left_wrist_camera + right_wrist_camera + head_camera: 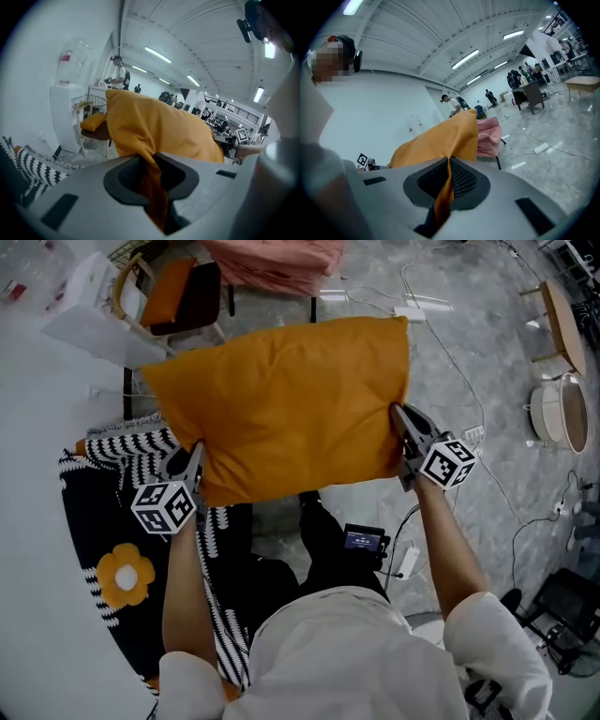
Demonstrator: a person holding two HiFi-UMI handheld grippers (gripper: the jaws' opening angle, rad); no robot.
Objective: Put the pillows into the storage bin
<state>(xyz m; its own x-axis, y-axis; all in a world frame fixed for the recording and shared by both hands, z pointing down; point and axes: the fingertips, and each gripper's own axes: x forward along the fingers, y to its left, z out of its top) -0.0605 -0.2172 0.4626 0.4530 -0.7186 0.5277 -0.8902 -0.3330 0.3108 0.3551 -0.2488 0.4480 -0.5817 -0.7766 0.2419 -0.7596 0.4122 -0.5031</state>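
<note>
A large orange pillow (281,404) hangs in the air between both grippers. My left gripper (194,468) is shut on its lower left edge, with orange fabric (152,187) pinched between the jaws. On the right edge my right gripper (405,430) is shut, and a fold of the pillow (443,197) runs down between its jaws. A black, white and orange patterned pillow or blanket (122,559) with a flower lies below at the left. No storage bin shows in any view.
A chair with a small orange cushion (173,292) stands at the back left beside a white water dispenser (65,117). Pink fabric (277,263) lies over another chair. Cables and a power strip (412,313) cross the grey floor. A round basket (561,413) sits at the right.
</note>
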